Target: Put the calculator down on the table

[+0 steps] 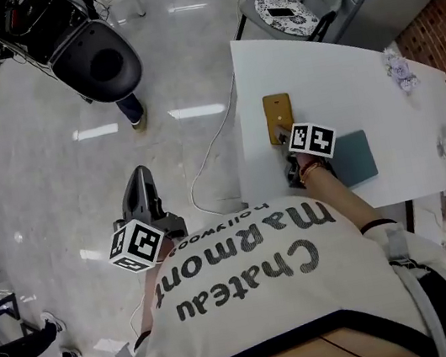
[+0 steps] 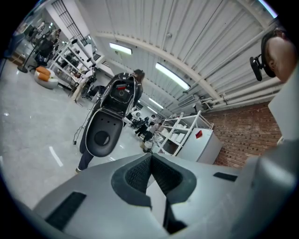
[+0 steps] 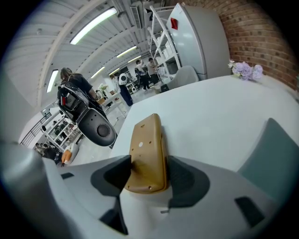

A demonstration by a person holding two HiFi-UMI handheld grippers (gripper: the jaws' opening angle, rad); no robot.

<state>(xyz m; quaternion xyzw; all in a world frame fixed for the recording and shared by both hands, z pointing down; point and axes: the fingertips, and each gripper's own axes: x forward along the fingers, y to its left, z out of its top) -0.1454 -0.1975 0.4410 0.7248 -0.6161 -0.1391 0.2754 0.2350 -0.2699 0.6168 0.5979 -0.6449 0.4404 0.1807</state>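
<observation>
Calculator (image 3: 147, 154): tan case, lying flat with its back up on the white table (image 3: 210, 112). In the head view the calculator (image 1: 278, 117) sits near the table's (image 1: 340, 67) left edge, long axis pointing away from the person.

Right gripper (image 3: 148, 179): jaws spread wide, one on each side of the calculator's near end. The pads (image 3: 187, 179) stand close against the case edges, but no squeeze is visible and the case rests on the tabletop. In the head view the right gripper (image 1: 285, 145) is angled down at the table, with its marker cube just behind the calculator.

Just right of that gripper, a flat slate-blue pad (image 1: 354, 157) lies on the table; it shows at the right edge of the right gripper view (image 3: 271, 158). A small bunch of pale purple flowers (image 1: 399, 70) lies at the far right corner, well apart from the calculator. A grey chair (image 1: 286, 0) with a patterned cushion stands beyond the far end of the table.

Left gripper (image 2: 151, 158): jaws closed together, nothing between them. In the head view the left gripper (image 1: 139, 179) is held roughly level over the glossy floor, well left of the table. A white cable (image 1: 212, 167) trails across the floor between it and the table edge.
</observation>
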